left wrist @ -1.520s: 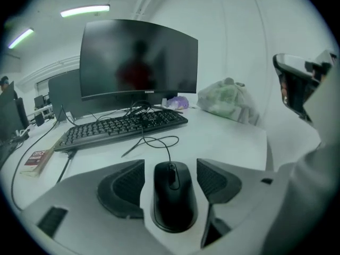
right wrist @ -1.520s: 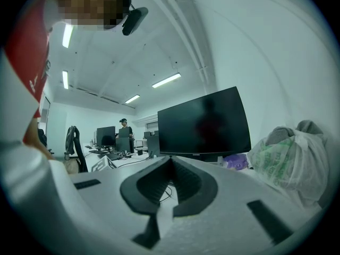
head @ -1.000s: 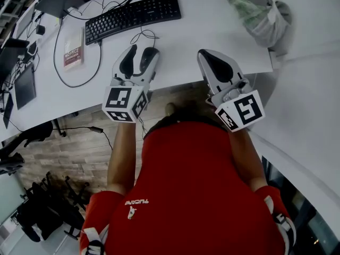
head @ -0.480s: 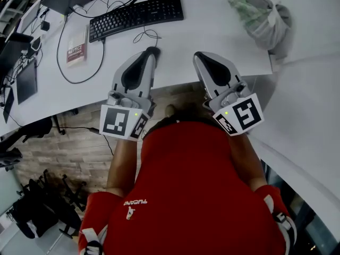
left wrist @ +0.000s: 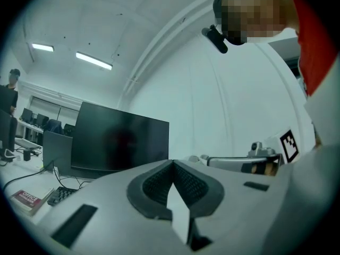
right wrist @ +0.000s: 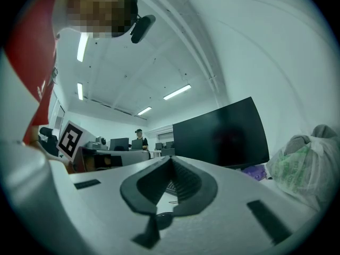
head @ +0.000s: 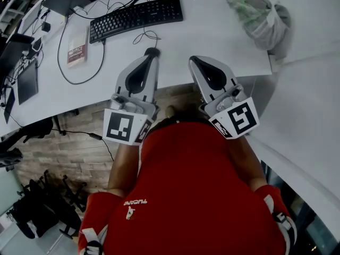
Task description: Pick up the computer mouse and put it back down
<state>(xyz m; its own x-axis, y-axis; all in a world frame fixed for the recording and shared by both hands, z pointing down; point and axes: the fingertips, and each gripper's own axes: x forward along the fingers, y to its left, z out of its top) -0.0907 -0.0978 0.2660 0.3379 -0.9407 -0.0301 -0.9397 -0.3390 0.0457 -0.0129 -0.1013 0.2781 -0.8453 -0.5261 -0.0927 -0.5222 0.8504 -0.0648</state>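
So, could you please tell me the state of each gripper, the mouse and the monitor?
Left gripper: shut, fingers just closed together, nothing between them.
Right gripper: shut, empty.
Black computer mouse: lying on the white desk, ungripped, beyond the left gripper's tip.
Black flat monitor: screen dark.

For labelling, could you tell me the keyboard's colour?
The keyboard is black, best seen in the head view.

black keyboard (head: pixel 135 16), white desk (head: pixel 223 36), black mouse (head: pixel 152 51), red shirt (head: pixel 196 185), dark red book (head: pixel 76 52)
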